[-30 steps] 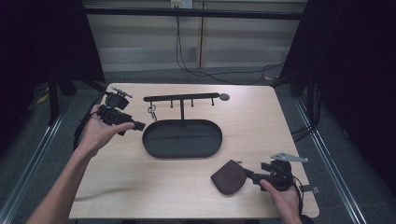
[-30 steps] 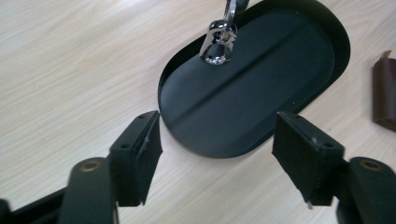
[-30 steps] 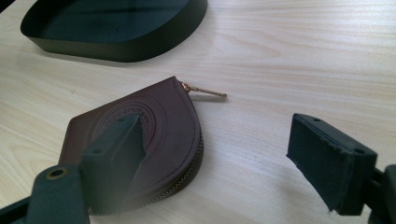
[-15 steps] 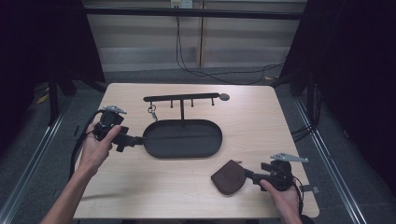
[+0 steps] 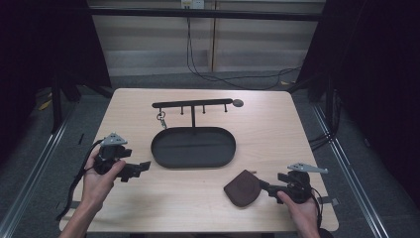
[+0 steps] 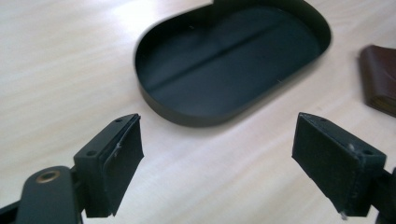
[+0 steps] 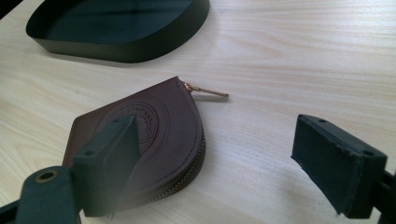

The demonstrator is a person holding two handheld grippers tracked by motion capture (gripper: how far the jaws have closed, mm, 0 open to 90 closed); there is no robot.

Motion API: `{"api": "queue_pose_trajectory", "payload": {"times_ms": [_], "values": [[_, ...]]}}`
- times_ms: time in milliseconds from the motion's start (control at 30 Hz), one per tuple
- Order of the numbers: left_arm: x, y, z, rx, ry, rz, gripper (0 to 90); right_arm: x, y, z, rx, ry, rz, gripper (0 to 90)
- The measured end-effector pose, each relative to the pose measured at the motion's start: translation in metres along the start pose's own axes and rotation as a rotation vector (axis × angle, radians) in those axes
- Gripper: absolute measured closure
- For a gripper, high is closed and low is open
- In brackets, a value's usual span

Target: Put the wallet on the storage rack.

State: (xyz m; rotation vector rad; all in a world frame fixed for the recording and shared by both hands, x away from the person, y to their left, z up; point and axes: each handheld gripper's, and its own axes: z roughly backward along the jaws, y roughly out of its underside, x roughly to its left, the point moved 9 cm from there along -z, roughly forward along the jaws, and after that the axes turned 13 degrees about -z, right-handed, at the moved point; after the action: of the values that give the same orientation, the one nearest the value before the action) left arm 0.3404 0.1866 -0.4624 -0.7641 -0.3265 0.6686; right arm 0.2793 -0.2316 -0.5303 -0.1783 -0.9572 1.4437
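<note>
Hiding part of the brown pouch (image 7: 154,135), the right gripper's (image 7: 219,158) spread fingers grasp nothing.

My high camera sits above my side of the bench (image 5: 277,129), facing forward and down across the whole top. The camera on my left tool (image 6: 217,154) rides low and close, facing the black tray (image 6: 187,114). The one on my right tool (image 7: 215,158) skims the wood beside the brown pouch (image 7: 173,126). All three views share the tray and pouch.
</note>
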Motion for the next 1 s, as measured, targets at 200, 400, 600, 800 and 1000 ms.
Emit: {"api": "queue_pose_trajectory", "payload": {"times_ms": [200, 400, 600, 800, 1000], "values": [[-0.014, 0.025, 0.0, -0.013, 0.017, 0.017, 16.3, 0.0, -0.001, 0.001, -0.01, -0.005, -0.003, 14.8], [-0.019, 0.044, 0.004, -0.027, -0.002, 0.034, 16.6, 0.0, -0.003, 0.002, -0.018, -0.007, -0.018, 15.0], [-0.022, 0.057, 0.001, -0.074, -0.018, 0.07, 16.6, 0.001, -0.005, 0.003, -0.02, -0.01, 0.0, 18.6], [-0.036, 0.067, -0.005, -0.069, 0.032, 0.083, 17.0, 0.01, -0.008, 0.002, -0.001, -0.048, 0.045, 26.8], [-0.046, 0.073, -0.009, -0.045, 0.071, 0.044, 17.4, 0.022, -0.013, 0.005, 0.017, -0.062, 0.094, 34.5]]}}
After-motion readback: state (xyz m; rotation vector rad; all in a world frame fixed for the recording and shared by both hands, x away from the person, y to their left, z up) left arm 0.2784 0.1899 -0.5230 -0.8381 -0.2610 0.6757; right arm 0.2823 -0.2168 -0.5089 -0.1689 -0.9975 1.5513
